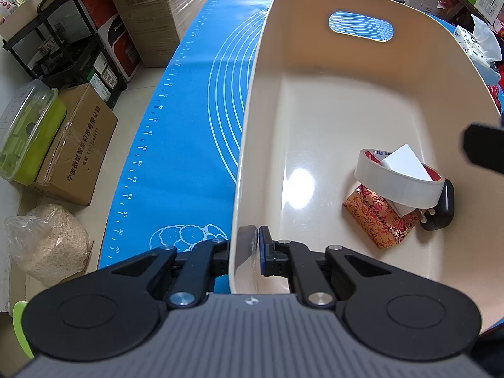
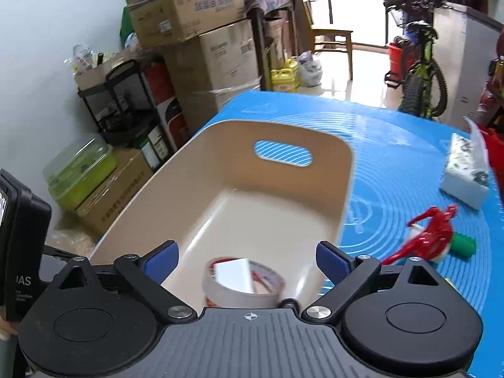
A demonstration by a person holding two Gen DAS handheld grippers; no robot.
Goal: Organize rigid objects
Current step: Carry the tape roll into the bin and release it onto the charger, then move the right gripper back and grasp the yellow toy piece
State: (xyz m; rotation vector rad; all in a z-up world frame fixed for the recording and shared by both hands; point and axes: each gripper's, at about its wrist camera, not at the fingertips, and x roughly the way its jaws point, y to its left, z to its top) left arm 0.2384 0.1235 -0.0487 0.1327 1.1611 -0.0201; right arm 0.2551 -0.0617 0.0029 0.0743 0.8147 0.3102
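Left hand-held gripper (image 1: pixel 255 253) clamps basket (image 1: pixel 252 126) rim; tape roll (image 1: pixel 398 181), patterned box (image 1: pixel 376 217) inside

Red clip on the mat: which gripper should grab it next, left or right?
Right. The right gripper is open and empty above the bin, and the red clip lies on the blue mat just beyond its right finger. The left gripper is shut on the bin's near wall, steadying it.

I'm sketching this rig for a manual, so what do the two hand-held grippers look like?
Both match. The left hand-held gripper and the right hand-held gripper each have a grey ribbed body with a small crosshair mark, two round black housings, black linkage arms with silver pivot bolts, and blue pads on the fingers. No cables or sleeves show.
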